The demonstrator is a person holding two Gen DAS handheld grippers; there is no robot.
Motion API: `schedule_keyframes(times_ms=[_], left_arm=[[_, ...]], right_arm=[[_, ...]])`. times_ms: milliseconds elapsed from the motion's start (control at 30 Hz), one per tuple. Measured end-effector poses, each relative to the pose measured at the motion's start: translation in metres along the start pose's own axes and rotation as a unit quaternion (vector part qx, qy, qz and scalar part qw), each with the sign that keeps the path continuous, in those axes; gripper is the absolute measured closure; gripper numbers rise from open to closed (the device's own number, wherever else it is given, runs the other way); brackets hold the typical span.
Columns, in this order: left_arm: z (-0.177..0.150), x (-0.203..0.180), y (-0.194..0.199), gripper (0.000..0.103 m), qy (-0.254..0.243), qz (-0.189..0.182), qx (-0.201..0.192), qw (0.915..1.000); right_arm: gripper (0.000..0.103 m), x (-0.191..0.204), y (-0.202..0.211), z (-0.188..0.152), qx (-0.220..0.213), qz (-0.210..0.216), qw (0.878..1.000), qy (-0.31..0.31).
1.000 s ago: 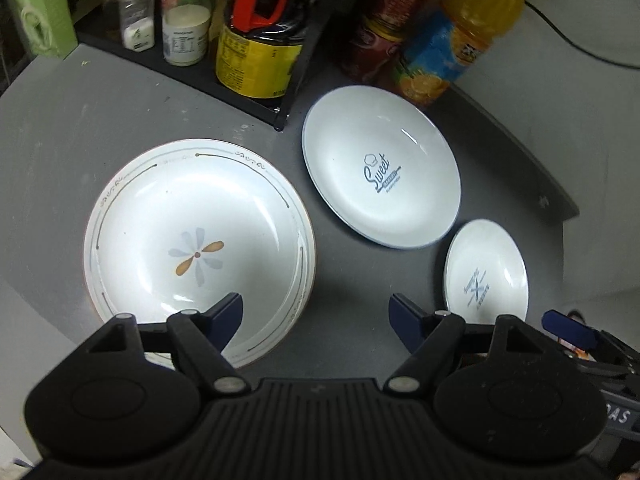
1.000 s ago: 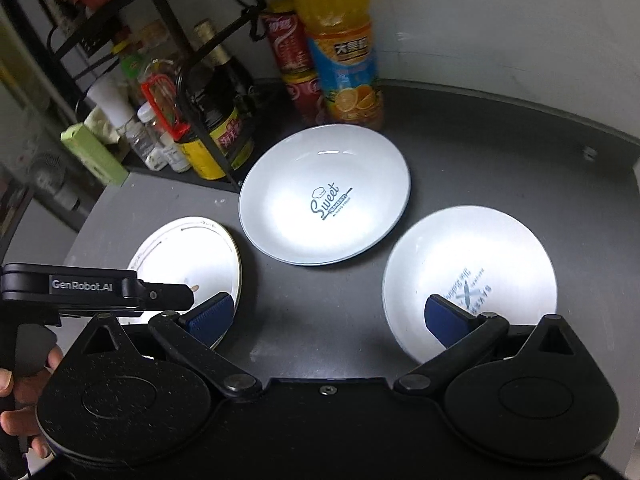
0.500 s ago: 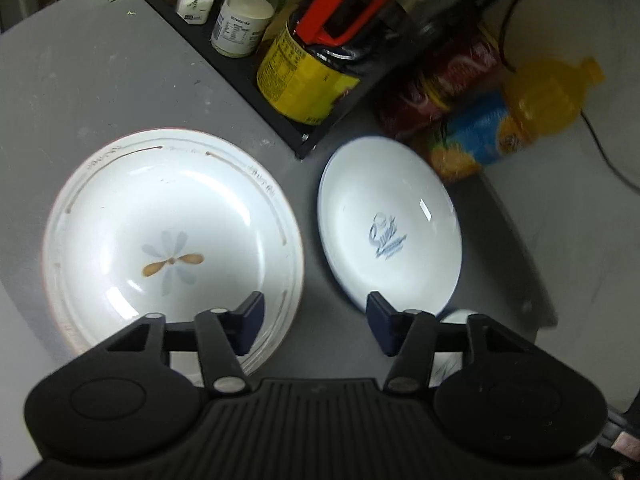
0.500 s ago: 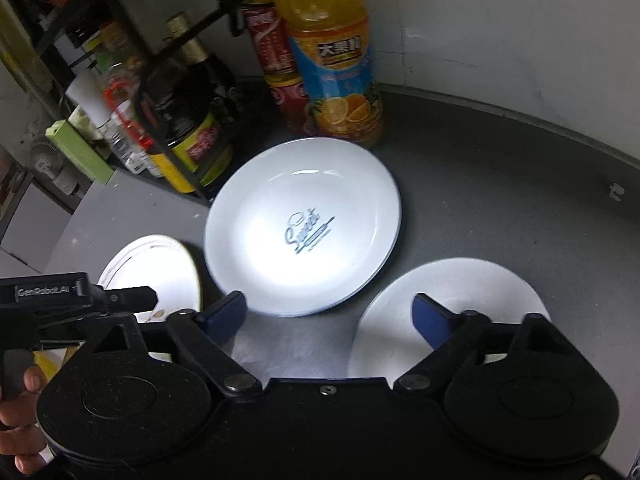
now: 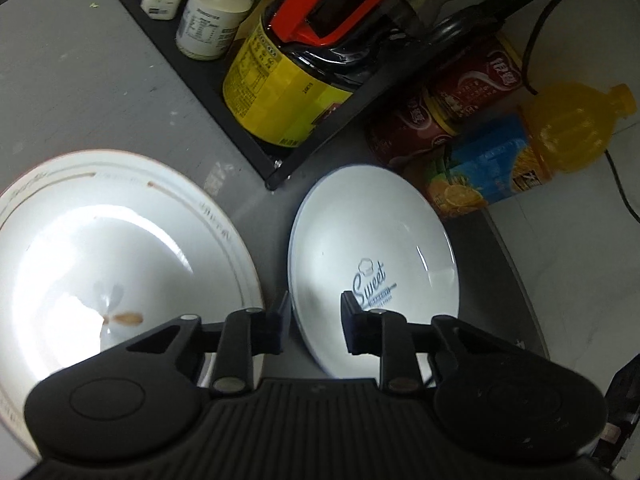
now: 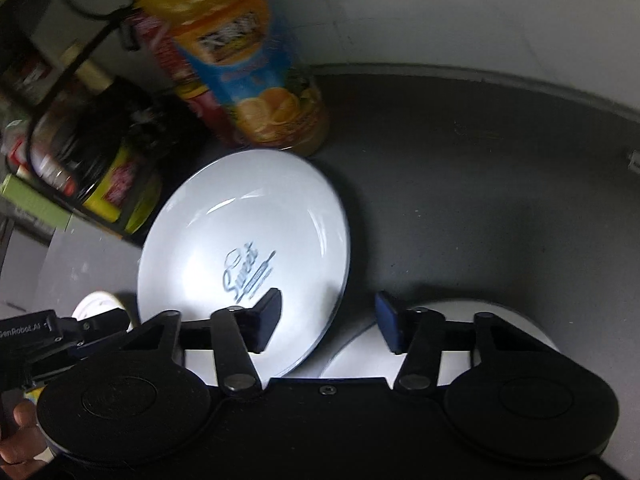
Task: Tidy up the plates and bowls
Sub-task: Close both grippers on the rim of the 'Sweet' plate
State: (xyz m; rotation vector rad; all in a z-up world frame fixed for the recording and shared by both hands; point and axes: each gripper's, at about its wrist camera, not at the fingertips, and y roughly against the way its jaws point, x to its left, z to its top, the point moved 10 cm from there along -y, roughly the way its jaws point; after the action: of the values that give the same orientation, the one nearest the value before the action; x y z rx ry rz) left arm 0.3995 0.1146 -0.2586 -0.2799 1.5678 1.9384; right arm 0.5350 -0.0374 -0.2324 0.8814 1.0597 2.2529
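A white plate printed "Sweet" (image 5: 372, 256) lies on the grey table, also in the right wrist view as the Sweet plate (image 6: 248, 232). My left gripper (image 5: 314, 320) is open, its fingers straddling that plate's left rim. My right gripper (image 6: 328, 316) is open too and straddles its right rim. A larger flower-patterned plate (image 5: 120, 248) sits to the left, only a sliver of it (image 6: 100, 304) showing in the right wrist view. A small white plate (image 6: 516, 320) lies under the right gripper's right finger.
A black rack (image 5: 256, 152) behind the plates holds a yellow-labelled dark bottle (image 5: 288, 92) and spice jars (image 5: 212, 20). Red cans (image 5: 440, 108) and an orange juice bottle (image 5: 520, 156) stand close behind the Sweet plate. A hand (image 6: 16, 436) holds the left gripper.
Both grippers moved forward onto the Sweet plate, one at each side. Their fingers have drawn closer together around its rims. The small plate slid out of the left wrist view.
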Motion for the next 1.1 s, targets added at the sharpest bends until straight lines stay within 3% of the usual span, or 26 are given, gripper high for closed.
schedule_keyframes(times_ms=[267, 567, 800, 1100], left_arm=[[0.028, -0.004, -0.024, 0.082, -0.024, -0.001, -0.005, 0.9997], [0.036, -0.007, -0.043, 0.082, -0.031, -0.002, 0.017, 0.9994], [0.054, -0.001, -0.025, 0.081, -0.037, 0.012, 0.002, 0.9992], [0.045, 0.008, -0.060, 0.082, -0.038, 0.025, 0.037, 0.9983]], right_arm=[[0.066, -0.013, -0.035, 0.009, 0.014, -0.006, 1.000, -0.013], [0.068, -0.020, -0.049, 0.014, 0.024, -0.003, 0.999, -0.029], [0.068, -0.022, -0.049, 0.014, 0.019, -0.005, 0.999, -0.041], [0.067, -0.013, -0.053, 0.015, 0.012, -0.012, 0.999, -0.032]])
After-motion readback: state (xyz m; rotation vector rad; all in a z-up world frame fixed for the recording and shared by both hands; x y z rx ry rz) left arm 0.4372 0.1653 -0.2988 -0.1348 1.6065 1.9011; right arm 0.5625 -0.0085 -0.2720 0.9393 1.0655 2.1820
